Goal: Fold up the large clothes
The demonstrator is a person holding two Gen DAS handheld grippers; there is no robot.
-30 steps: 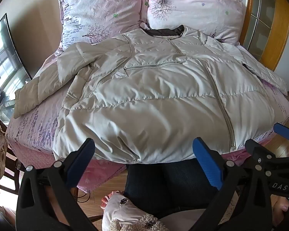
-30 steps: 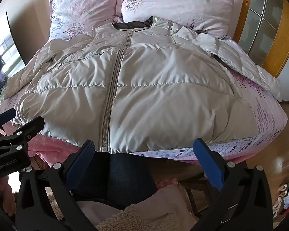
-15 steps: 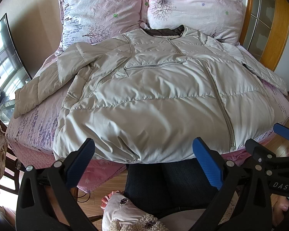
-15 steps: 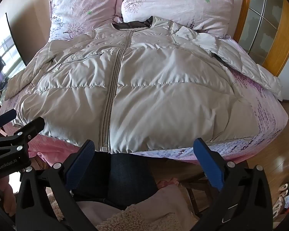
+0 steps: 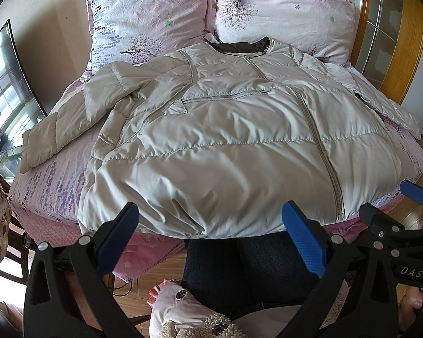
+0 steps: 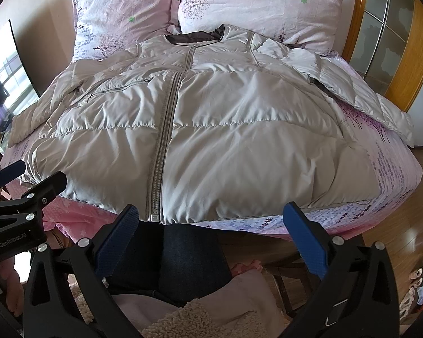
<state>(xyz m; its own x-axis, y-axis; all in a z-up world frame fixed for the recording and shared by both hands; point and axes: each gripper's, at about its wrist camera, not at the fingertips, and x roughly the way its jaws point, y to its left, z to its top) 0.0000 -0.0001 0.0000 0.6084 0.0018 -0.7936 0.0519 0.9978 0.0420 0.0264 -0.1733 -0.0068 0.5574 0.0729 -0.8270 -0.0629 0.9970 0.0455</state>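
Both grippers, left and right, have fingers apart, holding nothing, low in frame. Risk: puffy slick jacket slips when pinched; hem overhangs bed edge, could slide off.

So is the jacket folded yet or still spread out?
Spread out. The jacket lies flat, front up and zipped, on the bed, both sleeves out to the sides; both grippers are open, short of the hem.

Zipped beige puffer jacket lies flat, front up, sleeves spread.
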